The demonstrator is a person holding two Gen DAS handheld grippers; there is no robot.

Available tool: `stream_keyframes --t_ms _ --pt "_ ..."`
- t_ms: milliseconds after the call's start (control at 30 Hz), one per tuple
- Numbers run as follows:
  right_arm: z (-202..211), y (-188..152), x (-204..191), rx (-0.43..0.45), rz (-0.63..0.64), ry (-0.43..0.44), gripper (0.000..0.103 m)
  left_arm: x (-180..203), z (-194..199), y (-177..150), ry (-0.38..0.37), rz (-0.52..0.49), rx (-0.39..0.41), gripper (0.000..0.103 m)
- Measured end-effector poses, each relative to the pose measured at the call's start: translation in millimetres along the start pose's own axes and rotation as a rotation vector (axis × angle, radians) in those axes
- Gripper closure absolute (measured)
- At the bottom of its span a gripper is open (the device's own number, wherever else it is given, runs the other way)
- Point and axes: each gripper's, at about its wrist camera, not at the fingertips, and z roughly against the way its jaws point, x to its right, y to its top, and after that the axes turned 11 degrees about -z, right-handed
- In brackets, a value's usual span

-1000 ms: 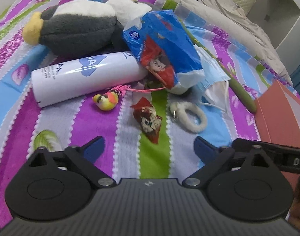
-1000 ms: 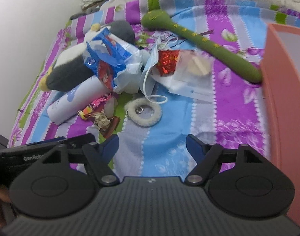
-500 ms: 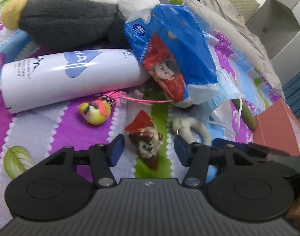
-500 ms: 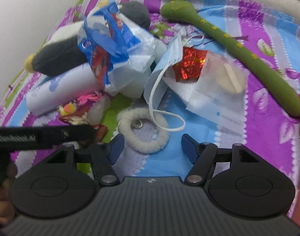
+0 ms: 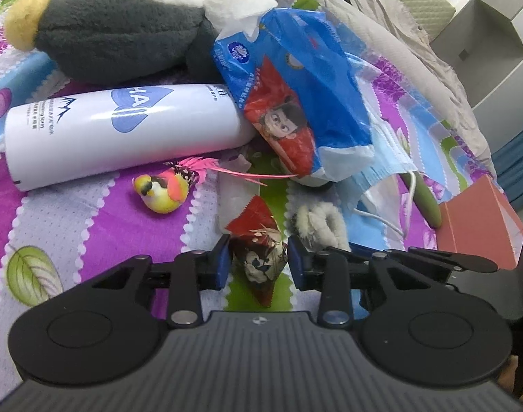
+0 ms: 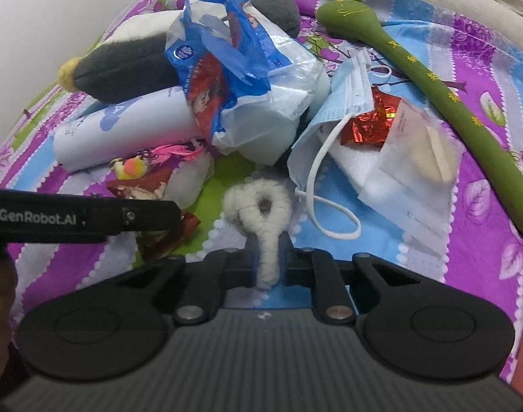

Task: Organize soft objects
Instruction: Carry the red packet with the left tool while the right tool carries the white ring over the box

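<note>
My left gripper (image 5: 258, 264) has its blue pads closed around a small red triangular snack packet (image 5: 261, 257) lying on the striped bedspread (image 5: 90, 233). My right gripper (image 6: 266, 261) is shut on the near side of a white fluffy ring (image 6: 258, 206), pinching it flat. The ring also shows in the left wrist view (image 5: 318, 225), just right of the packet. A grey and white plush penguin (image 5: 117, 31) lies at the back, with a white spray bottle (image 5: 120, 130) in front of it and a small toy bird (image 5: 162, 189) nearer me.
A blue tissue pack (image 5: 295, 92), a blue face mask (image 6: 344, 103), a red foil wrapper (image 6: 371, 120), a clear packet (image 6: 412, 158) and a long green massage stick (image 6: 433, 86) lie in the pile. An orange box (image 5: 477, 219) stands at the right.
Both grippers moved forward and down and closed: the left around the red snack packet, the right onto the white fluffy ring, which is now squeezed.
</note>
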Motion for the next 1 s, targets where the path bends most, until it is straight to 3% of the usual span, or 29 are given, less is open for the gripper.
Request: stream_keyframes --t_ms 367,733,1000 --pt "45 -21 1 0.006 -0.073 -0.037 0.089 23 42 -21 -0.013 -0.047 0.004 0.063" --pt "111 -60 5 0.059 -0.147 -0.104 0.090 57 79 -50 -0.031 -0.147 -0.011 0.063" --pt "155 -83 0 0.114 -0.184 -0.105 0.091 88 112 -59 -0.045 -0.212 0.014 0.063"
